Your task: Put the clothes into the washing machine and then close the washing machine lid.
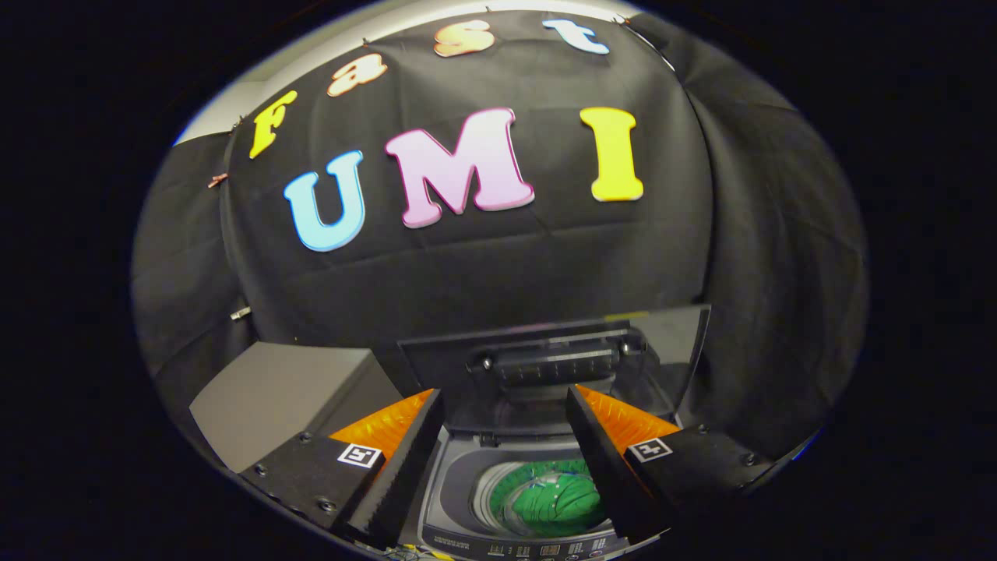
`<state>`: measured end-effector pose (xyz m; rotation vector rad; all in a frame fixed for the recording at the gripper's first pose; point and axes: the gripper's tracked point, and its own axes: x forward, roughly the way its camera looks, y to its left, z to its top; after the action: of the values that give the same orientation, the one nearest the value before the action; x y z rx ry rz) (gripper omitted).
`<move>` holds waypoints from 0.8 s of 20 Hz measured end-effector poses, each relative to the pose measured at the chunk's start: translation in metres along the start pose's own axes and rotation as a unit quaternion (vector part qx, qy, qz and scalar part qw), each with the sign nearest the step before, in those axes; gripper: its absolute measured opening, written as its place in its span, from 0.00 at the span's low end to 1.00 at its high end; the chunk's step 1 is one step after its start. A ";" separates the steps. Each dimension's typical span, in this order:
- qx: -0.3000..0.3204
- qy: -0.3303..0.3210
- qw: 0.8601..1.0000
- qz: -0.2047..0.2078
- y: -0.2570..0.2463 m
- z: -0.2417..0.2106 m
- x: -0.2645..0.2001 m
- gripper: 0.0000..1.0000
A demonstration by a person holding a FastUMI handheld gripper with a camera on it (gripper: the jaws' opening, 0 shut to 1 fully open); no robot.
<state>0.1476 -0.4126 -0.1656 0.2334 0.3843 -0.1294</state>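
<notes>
Low in the frame, the gripper (505, 456) hangs with its fingers spread apart and nothing between them, poised above the top-loading washing machine (459, 514). Down in the drum, seen through the gap between the fingers at the bottom centre, lies the green garment (557, 499). The washer's dark lid (545, 358) stands raised just beyond the fingertips, and a grey box (273, 393) sits at lower left.
</notes>
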 end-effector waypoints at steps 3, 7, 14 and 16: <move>-0.015 -0.037 0.999 -0.002 -0.001 0.026 -0.007 0.99; -0.013 -0.072 0.997 -0.021 -0.020 0.080 0.018 0.99; -0.033 0.016 0.999 -0.032 -0.034 0.054 0.137 0.99; -0.023 0.073 0.996 -0.044 -0.040 0.022 0.157 0.99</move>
<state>0.2928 -0.4689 -0.2145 0.1812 0.5428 -0.1905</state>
